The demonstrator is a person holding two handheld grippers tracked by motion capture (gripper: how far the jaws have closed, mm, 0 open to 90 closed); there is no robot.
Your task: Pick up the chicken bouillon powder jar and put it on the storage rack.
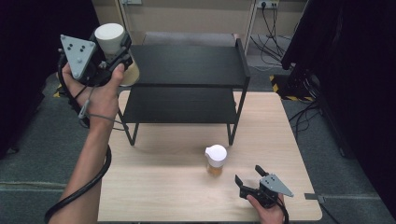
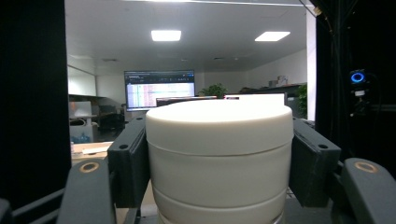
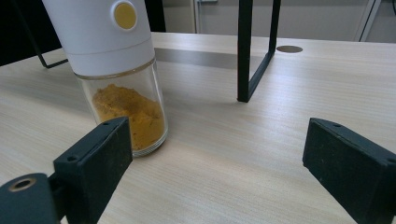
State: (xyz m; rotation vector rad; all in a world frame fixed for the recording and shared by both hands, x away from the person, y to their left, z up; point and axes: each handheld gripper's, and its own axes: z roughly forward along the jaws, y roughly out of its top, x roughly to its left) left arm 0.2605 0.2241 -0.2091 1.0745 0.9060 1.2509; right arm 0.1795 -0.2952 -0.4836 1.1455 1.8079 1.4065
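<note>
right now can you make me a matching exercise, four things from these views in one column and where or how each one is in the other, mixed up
Things
1. left gripper
2. right gripper
3. spice jar with yellow powder
4. black two-tier shelf

Places or states
A. stands upright on the wooden table, in front of the shelf
B. held up beside the shelf's top left corner, shut on a white-capped jar
C. stands at the back of the table, both tiers bare
D. low over the table's near right part, jaws open

Pairs: 1-B, 2-D, 3-A, 4-C

Wooden table (image 1: 177, 186): black rack (image 1: 187, 84), spice jar (image 1: 216, 160)
</note>
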